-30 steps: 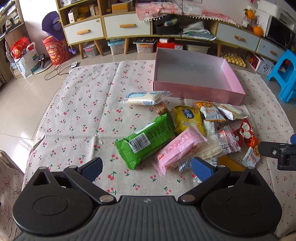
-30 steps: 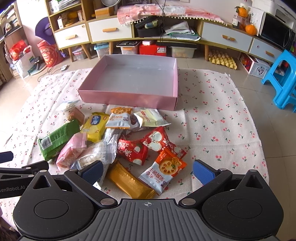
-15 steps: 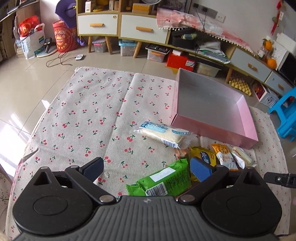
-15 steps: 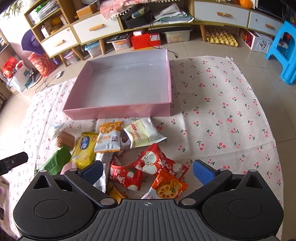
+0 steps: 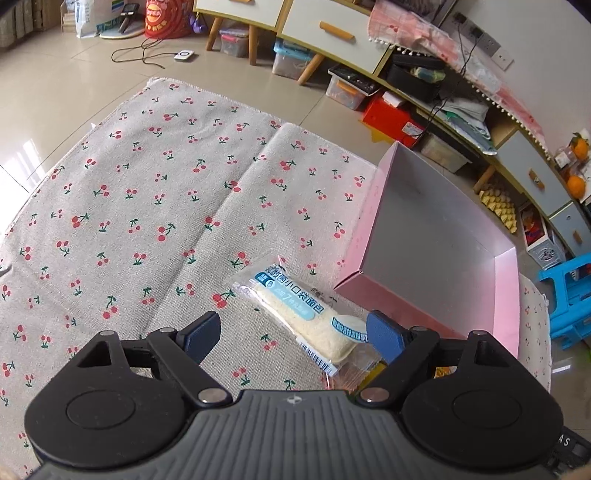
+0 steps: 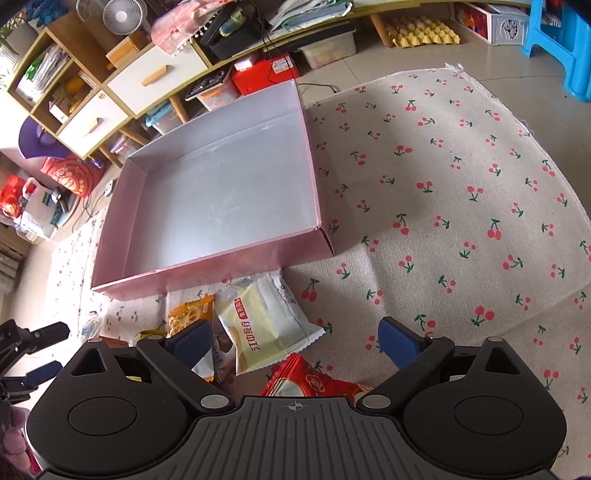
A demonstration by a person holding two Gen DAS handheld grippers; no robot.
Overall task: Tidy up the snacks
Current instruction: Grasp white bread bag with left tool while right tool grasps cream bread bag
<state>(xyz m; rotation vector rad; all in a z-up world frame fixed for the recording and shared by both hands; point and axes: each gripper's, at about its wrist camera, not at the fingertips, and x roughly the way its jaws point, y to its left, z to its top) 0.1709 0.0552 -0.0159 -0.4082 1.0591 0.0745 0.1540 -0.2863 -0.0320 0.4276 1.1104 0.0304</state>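
Note:
A pink box with a bare grey inside lies on the cherry-print cloth; it also shows in the right wrist view. My left gripper is open, low over a clear bread packet with blue print that lies between its fingers, near the box's corner. My right gripper is open over a pale yellow snack packet, with an orange packet and a red packet beside it. The left gripper shows at the right wrist view's left edge.
A low wooden cabinet with drawers and storage bins under it stands behind the cloth. A blue plastic stool is at the right. A red bag and a cable lie on the tiled floor.
Both grippers have moved forward and down toward the box. The left one has come over the bread packet; the green and pink packets have dropped out of its view. Both stay open.

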